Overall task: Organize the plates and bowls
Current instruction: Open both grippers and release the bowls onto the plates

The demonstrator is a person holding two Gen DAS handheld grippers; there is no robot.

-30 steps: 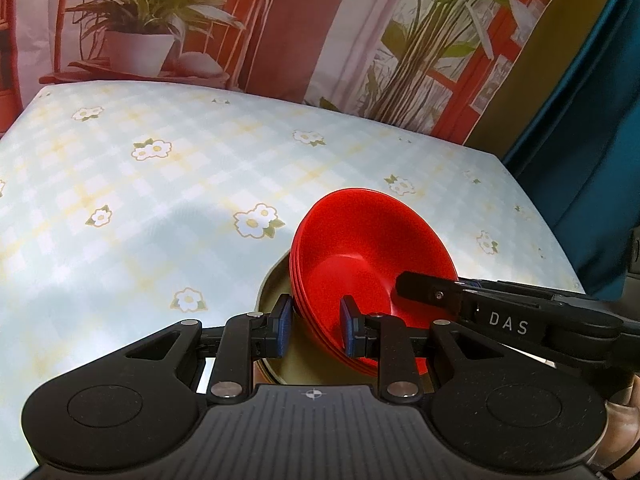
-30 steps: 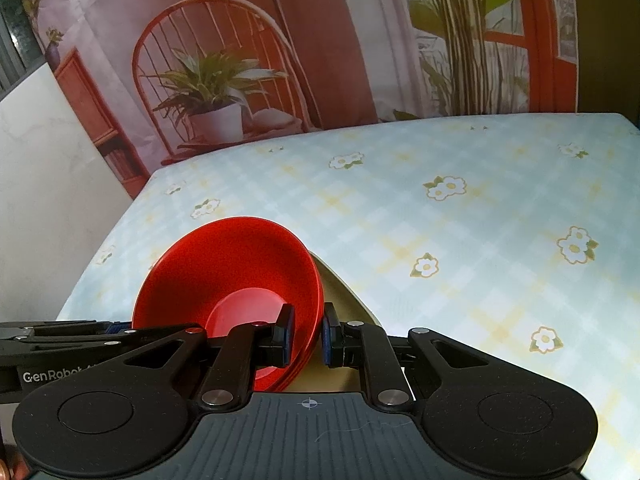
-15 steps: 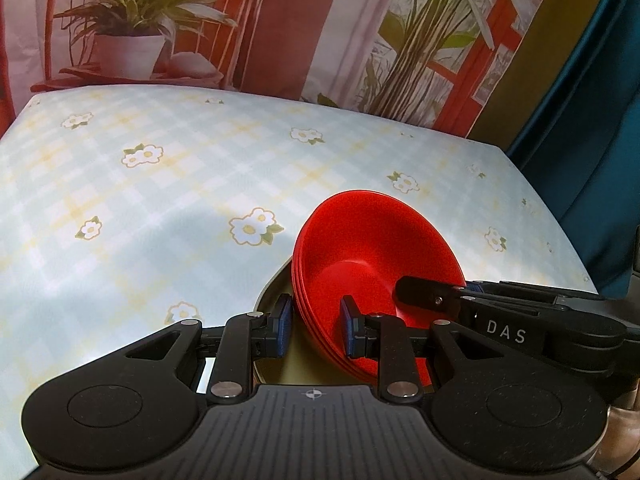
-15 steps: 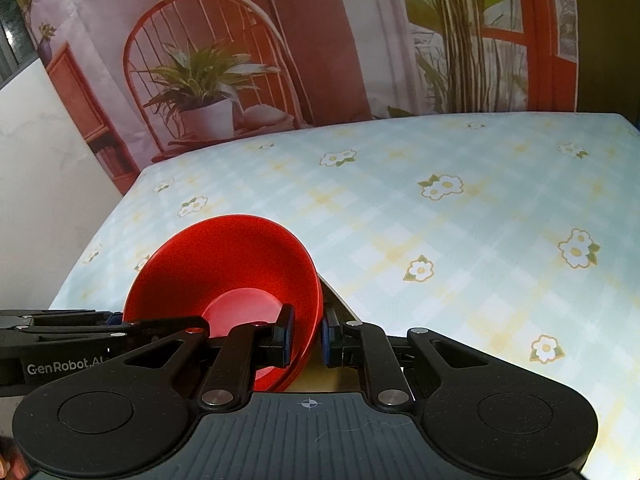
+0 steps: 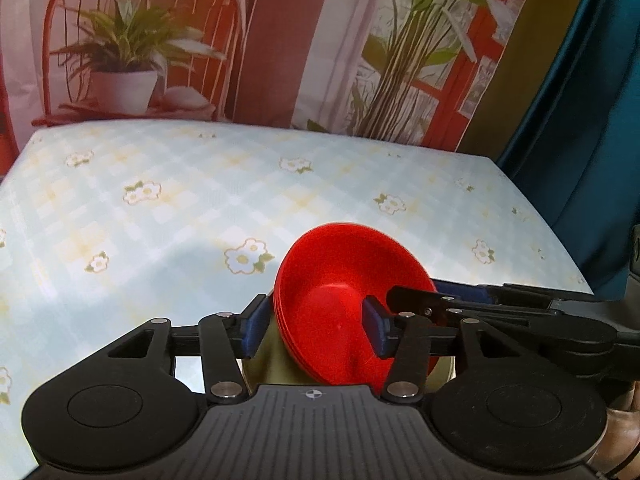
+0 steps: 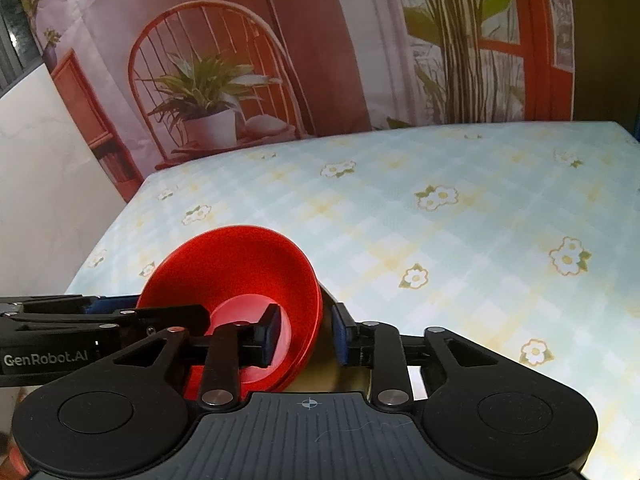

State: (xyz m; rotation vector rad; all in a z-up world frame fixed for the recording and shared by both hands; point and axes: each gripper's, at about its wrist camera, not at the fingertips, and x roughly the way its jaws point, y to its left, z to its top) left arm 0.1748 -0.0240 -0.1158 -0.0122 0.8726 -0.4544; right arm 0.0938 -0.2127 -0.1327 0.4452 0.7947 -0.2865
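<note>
- Left gripper (image 5: 314,330): jaws spread, one blue pad outside the bowls' rim at 9 o'clock, the other inside at 3 o'clock; neither pad clearly presses the wall, so the rim is straddled, not pinched.
- Right gripper (image 6: 304,334): jaws likewise parted, one pad inside the bowls, the other outside at 3 o'clock; a visible gap separates each pad from the rim.
- Bowls (image 5: 352,304): a nested red stack, tilted, mouth facing the cameras, held between the two tools from opposite sides. Judgement: opposed approach steadies the stack for seating.
- Plate (image 5: 276,364): olive, beneath the stack at 6 o'clock; the bowls appear to rest on it, though contact is partly hidden.
- Table (image 5: 168,208): floral checked cloth extends to 12 o'clock, offering room to set the pile.
</note>
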